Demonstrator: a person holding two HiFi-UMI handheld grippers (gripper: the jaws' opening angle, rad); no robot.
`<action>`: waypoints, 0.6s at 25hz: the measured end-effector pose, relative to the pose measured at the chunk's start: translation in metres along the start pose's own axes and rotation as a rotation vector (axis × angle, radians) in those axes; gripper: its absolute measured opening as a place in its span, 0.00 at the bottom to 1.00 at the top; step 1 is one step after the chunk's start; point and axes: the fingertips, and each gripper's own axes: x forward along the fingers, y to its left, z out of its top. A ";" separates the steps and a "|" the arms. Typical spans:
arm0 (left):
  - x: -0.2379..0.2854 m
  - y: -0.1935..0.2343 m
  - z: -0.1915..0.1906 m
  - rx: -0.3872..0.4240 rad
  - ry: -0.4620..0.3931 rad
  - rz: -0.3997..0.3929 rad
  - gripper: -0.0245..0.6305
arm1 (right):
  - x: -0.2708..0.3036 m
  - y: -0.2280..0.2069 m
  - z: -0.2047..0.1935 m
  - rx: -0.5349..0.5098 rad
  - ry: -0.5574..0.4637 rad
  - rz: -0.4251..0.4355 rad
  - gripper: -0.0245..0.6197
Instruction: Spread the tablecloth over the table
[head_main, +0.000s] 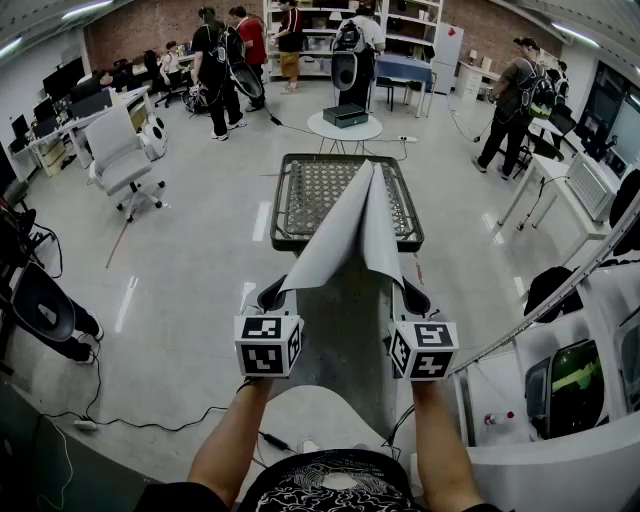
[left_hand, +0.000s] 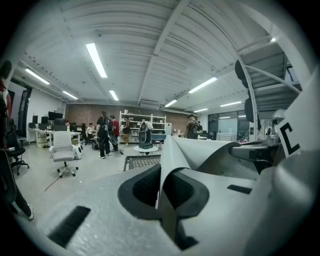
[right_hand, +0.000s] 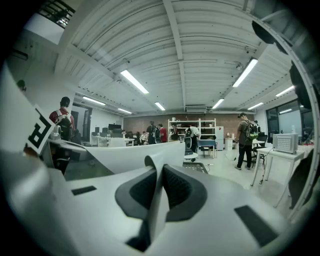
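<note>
We are holding both forearms out ahead, side by side and close to level. On the left, the left gripper (head_main: 272, 295) is clamping the near edge of the grey tablecloth (head_main: 352, 235) — the left gripper view is showing the fabric pinched between its closed pads. The cloth is rising in a folded ridge between the two grippers and running forward onto the mesh-topped table (head_main: 298, 195), where its far end is resting; only the head view is showing that. On the right, the right gripper (head_main: 415, 298) is gripping the same near edge — its own view is showing cloth squeezed between shut jaws.
</note>
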 end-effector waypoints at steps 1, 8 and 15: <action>-0.001 0.001 0.001 0.000 -0.001 -0.002 0.05 | 0.000 0.001 0.001 0.004 -0.001 -0.003 0.05; -0.002 0.010 0.006 -0.004 -0.005 -0.007 0.05 | 0.002 0.005 0.005 0.010 -0.006 -0.020 0.05; 0.007 0.011 0.004 -0.013 -0.002 -0.019 0.05 | 0.006 0.000 0.006 0.003 0.001 -0.037 0.05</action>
